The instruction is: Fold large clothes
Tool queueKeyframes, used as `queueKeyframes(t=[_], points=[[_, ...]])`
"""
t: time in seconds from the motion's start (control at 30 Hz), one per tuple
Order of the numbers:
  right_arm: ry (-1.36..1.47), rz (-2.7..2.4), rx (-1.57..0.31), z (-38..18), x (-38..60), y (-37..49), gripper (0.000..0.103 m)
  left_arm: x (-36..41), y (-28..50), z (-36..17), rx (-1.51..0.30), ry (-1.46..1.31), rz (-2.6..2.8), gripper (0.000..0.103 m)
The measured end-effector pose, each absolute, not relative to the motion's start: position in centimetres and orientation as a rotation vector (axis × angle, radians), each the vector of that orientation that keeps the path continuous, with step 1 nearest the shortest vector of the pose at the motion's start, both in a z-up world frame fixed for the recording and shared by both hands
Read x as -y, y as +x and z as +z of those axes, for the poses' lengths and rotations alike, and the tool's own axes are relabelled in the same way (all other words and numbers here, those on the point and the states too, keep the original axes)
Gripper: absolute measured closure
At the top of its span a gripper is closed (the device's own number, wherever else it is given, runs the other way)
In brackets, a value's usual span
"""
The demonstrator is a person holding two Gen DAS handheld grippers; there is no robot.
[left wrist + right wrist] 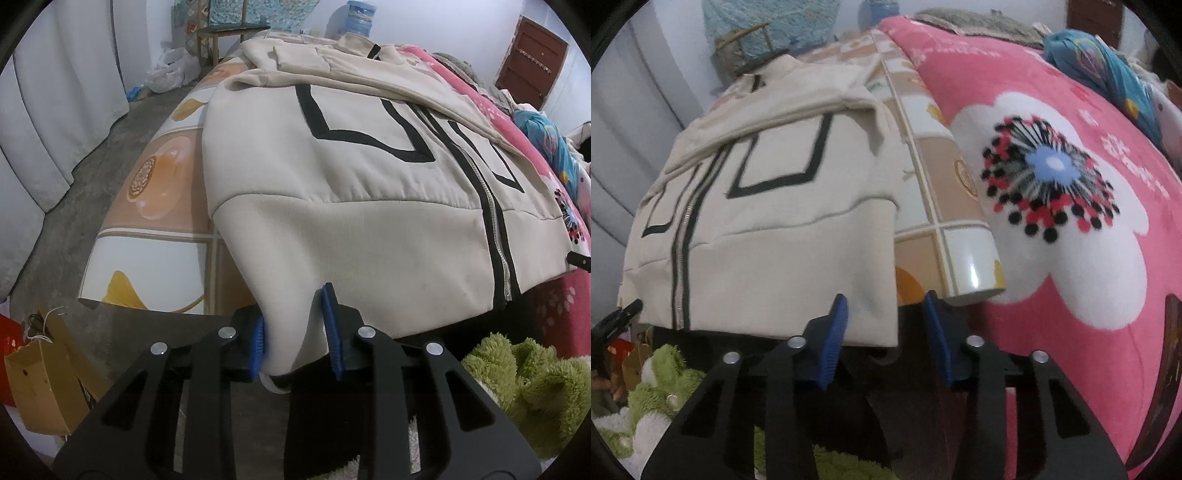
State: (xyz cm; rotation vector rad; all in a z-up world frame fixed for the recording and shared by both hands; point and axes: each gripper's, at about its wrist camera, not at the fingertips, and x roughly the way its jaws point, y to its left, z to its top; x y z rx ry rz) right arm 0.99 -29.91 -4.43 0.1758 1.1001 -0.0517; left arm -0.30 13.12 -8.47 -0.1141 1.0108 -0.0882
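A cream zip-up jacket [369,177] with black line patterns lies flat on a bed, its sleeves folded across the chest. The hem hangs over the near edge. In the left wrist view my left gripper [295,338] is shut on the hem's left corner, and bunched fabric fills the gap between its blue pads [258,343]. In the right wrist view the jacket [768,221] ends at its right hem corner [879,325], which sits inside my right gripper [886,339]. The left pad [833,339] overlaps the cloth, while a dark gap separates the cloth from the right one.
A tiled orange-and-white mat [162,206] covers the bed under the jacket, beside a pink flowered blanket [1071,221]. A green plush toy [528,384] lies below the bed edge. A cardboard bag [40,384] stands on the floor left, and a grey curtain [55,110] hangs beyond.
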Motion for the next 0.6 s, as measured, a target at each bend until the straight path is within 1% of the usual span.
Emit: queueKeyframes(t=[0.2, 0.23, 0.27, 0.33, 0.37, 0.43, 0.6], points=[[0.326, -0.044, -1.105, -5.6, 31.2, 0.6, 0.066, -13.0, -0.5, -8.5, -1.005, -0.111, -0.088, 0.077], [0.355, -0.036, -1.097, -5.8, 31.4, 0.7, 0.068, -13.0, -0.6, -8.5, -1.004, -0.107, -0.091, 0.078], [0.389, -0.024, -1.094, -6.0, 31.6, 0.9, 0.073, -12.9, -0.6, -8.4, -1.002, -0.102, -0.094, 0.078], [0.421, -0.018, -1.096, -6.2, 31.7, 1.0, 0.079, -12.9, -0.9, -8.2, -0.994, -0.088, -0.1, 0.085], [0.418, -0.012, -1.091, -6.0, 31.6, 0.8, 0.084, -12.9, -1.1, -7.9, -0.988, -0.085, -0.104, 0.087], [0.401, -0.011, -1.081, -5.6, 31.3, 0.2, 0.098, -12.8, -1.6, -7.3, -0.971, -0.07, -0.121, 0.092], [0.396, 0.013, -1.041, -4.7, 31.1, -1.2, 0.098, -12.7, -2.8, -6.0, -0.971, -0.055, -0.163, 0.093]])
